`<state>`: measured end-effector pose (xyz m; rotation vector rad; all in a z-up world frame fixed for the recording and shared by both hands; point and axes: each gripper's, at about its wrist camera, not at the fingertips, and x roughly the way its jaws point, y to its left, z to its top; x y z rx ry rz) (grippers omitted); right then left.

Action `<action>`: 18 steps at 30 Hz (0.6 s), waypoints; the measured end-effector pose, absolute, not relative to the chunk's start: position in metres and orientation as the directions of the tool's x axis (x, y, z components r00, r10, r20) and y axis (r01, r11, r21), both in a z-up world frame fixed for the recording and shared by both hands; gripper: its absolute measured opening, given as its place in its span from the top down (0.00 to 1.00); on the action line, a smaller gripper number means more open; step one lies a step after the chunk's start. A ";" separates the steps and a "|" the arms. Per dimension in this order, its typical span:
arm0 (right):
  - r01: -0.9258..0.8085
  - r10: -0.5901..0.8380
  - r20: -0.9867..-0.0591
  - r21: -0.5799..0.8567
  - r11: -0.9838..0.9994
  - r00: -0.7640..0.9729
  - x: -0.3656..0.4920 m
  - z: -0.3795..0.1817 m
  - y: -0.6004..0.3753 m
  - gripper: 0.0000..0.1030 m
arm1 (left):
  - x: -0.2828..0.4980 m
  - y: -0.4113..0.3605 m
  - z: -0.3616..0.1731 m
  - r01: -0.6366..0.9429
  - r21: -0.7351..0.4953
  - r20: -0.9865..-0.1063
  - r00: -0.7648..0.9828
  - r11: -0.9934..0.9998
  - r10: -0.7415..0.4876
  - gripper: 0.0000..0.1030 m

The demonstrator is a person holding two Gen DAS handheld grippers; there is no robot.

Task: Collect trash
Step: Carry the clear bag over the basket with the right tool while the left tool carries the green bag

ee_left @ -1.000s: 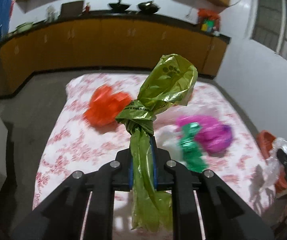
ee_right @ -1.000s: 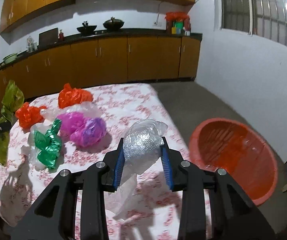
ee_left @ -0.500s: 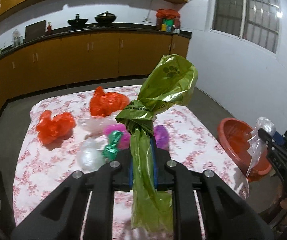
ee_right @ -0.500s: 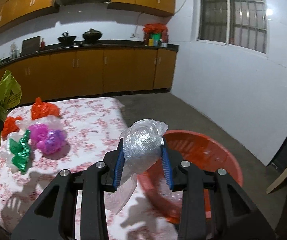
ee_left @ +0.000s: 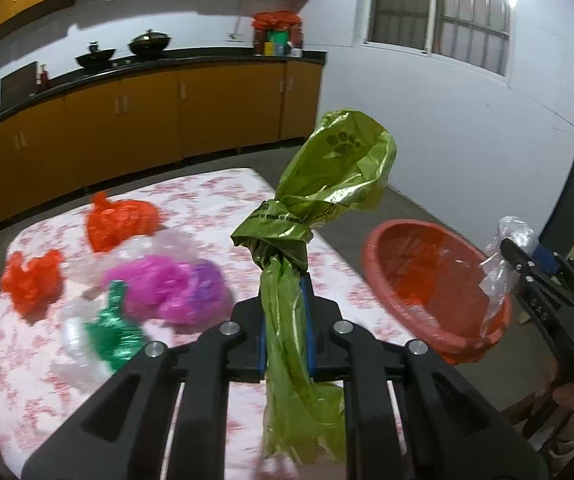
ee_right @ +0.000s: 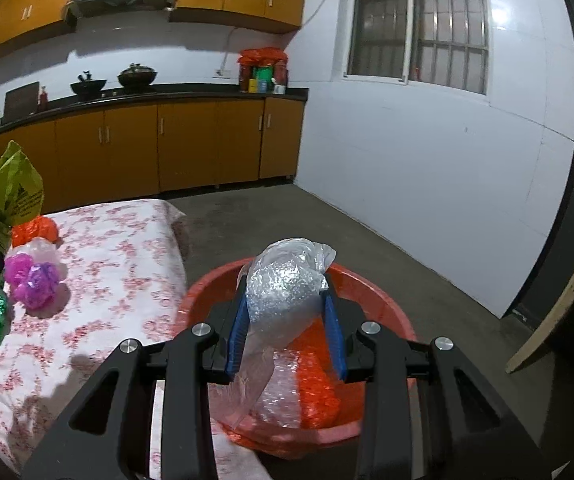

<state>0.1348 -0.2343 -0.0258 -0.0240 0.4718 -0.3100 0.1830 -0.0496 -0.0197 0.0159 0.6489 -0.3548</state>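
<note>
The left gripper point(ee_left: 285, 320) pinches the green bag point(ee_left: 327, 184) by its twisted neck, above the table point(ee_left: 215, 196) edge, left of the red basin point(ee_left: 427, 276). The right gripper point(ee_right: 285, 332) clamps a clear bag point(ee_right: 283, 284) directly over that basin. Other bags point(ee_left: 159, 284) lie on the table, left of the basin.

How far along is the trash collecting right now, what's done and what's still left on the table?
Done: bubble wrap seems to lie in the red basin. In hand: the right gripper holds a clear bag over the basin, and the left gripper clamps a green bag. Left on the table: two orange bags, pink and purple bags, a dark green one, some clear ones.
</note>
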 end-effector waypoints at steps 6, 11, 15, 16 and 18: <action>0.324 -0.316 -0.442 -0.060 0.944 0.839 0.129 -0.026 -0.258 0.66 | 0.190 -0.087 -0.024 0.407 -0.138 -0.594 0.696 0.903 -0.404 0.85; 0.342 -0.319 -0.439 -0.028 0.939 0.840 0.130 -0.025 -0.273 0.66 | 0.201 -0.118 -0.031 0.456 -0.174 -0.596 0.657 0.873 -0.462 0.85; 0.351 -0.324 -0.437 -0.020 0.936 0.839 0.134 -0.025 -0.282 0.66 | 0.213 -0.137 -0.033 0.483 -0.189 -0.592 0.638 0.855 -0.492 0.85; 0.353 -0.324 -0.438 -0.018 0.936 0.839 0.135 -0.025 -0.284 0.66 | 0.216 -0.143 -0.034 0.492 -0.194 -0.590 0.632 0.849 -0.502 0.85; 0.354 -0.322 -0.440 -0.011 0.935 0.838 0.137 -0.026 -0.288 0.66 | 0.220 -0.152 -0.037 0.505 -0.201 -0.590 0.622 0.840 -0.515 0.85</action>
